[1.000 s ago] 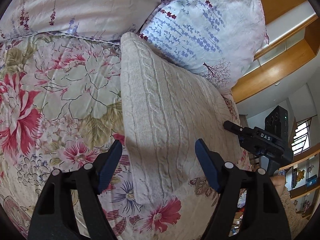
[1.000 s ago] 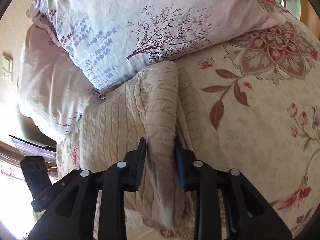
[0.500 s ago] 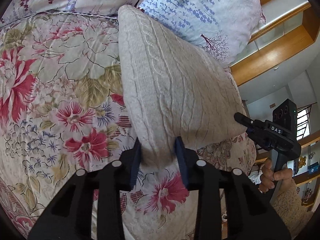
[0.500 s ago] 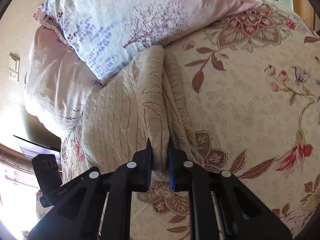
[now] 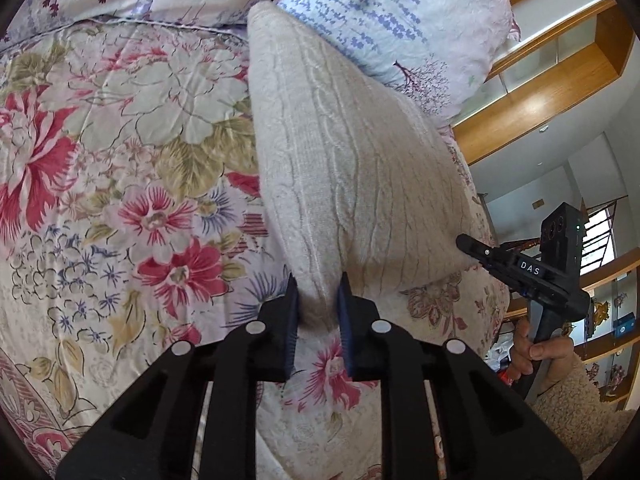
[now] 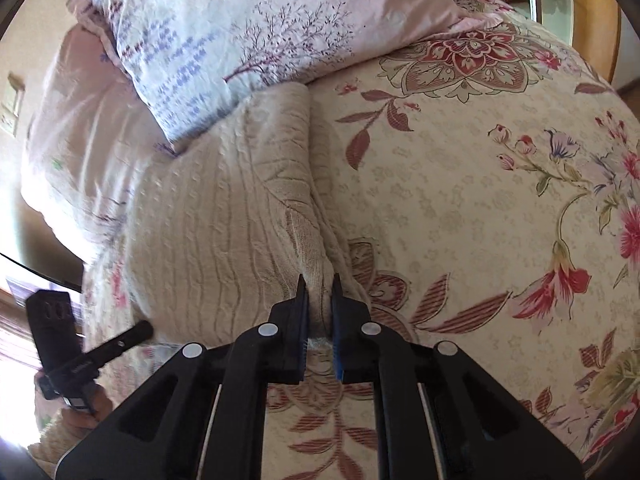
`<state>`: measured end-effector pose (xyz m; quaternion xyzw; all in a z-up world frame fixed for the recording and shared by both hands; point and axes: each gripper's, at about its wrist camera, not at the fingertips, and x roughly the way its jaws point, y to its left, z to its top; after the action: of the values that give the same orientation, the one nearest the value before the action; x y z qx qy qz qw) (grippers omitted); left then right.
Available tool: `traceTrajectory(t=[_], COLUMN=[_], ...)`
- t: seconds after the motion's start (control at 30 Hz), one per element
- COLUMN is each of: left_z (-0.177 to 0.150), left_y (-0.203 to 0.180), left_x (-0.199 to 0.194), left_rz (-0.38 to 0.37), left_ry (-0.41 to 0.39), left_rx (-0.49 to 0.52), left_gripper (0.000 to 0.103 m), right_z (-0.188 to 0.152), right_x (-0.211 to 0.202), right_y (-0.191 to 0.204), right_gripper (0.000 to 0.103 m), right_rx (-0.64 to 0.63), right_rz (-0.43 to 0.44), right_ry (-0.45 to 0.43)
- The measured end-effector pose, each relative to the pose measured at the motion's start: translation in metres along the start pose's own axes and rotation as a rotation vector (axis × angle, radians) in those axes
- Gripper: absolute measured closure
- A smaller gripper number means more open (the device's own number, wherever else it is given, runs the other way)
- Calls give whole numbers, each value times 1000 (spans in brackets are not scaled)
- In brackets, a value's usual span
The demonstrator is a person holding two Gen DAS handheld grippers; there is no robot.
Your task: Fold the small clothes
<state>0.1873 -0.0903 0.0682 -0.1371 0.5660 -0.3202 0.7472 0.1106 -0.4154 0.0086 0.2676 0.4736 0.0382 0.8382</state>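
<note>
Knitwear fills both views: we see a cream cable-knit sweater (image 5: pixel 352 168) on the floral bedspread (image 5: pixel 120 184), its far end against the pillows (image 5: pixel 400 20); our left gripper (image 5: pixel 318 300) is closing its jaws on the near corner, fabric pinched between the pads; the right gripper (image 6: pixel 319 300) is clamped tight on a bunched fold at the sweater's other near corner; only the left view shows wooden shelving (image 5: pixel 560 92); only the right shows a wall switch (image 6: pixel 14 108).

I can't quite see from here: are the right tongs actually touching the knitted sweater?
Touching. The right wrist view shows the right tongs shut on a bunched edge of the sweater, knit pinched between both pads.
</note>
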Motion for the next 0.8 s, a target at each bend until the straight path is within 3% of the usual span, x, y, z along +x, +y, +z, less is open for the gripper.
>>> traceTrajectory(t=[0.2,0.3,0.33,0.4,0.43,0.47,0.5,0.7,0.8], left_z=[2,4,5,9,12,16,22,60,75], left_y=[-1,-1,0,0,-1,0,2,13,6], left_x=[7,3,0,-12,-18,-24,-28,-21,-17], left_rz=[36,32,23,-7,-18,-27,-31,18,73], left_ry=[0,1,-3,-33,-54,-77,-97,-118,-130], left_rx=[7,8,6,4,0,-7,-18,-100,-73], left_gripper=[81,75,68,53,40,31,29,26,26], right_z=[1,3,3,6,9,13,18,62,79], right_x=[9,7,5,0,-4,-6,-7,11,27], right_y=[5,2,2,2,1,1,0,-10,-6], right_gripper=[93,91,90,74,66,50,43,44,44], right_rx=[-48,-29,-27,-20,-13,-2,18,166,187], right_rz=[-38,-2,12,44,57,71,92,194,209], right_ry=[-14,4,9,8,0,-8,-17,-32,-19])
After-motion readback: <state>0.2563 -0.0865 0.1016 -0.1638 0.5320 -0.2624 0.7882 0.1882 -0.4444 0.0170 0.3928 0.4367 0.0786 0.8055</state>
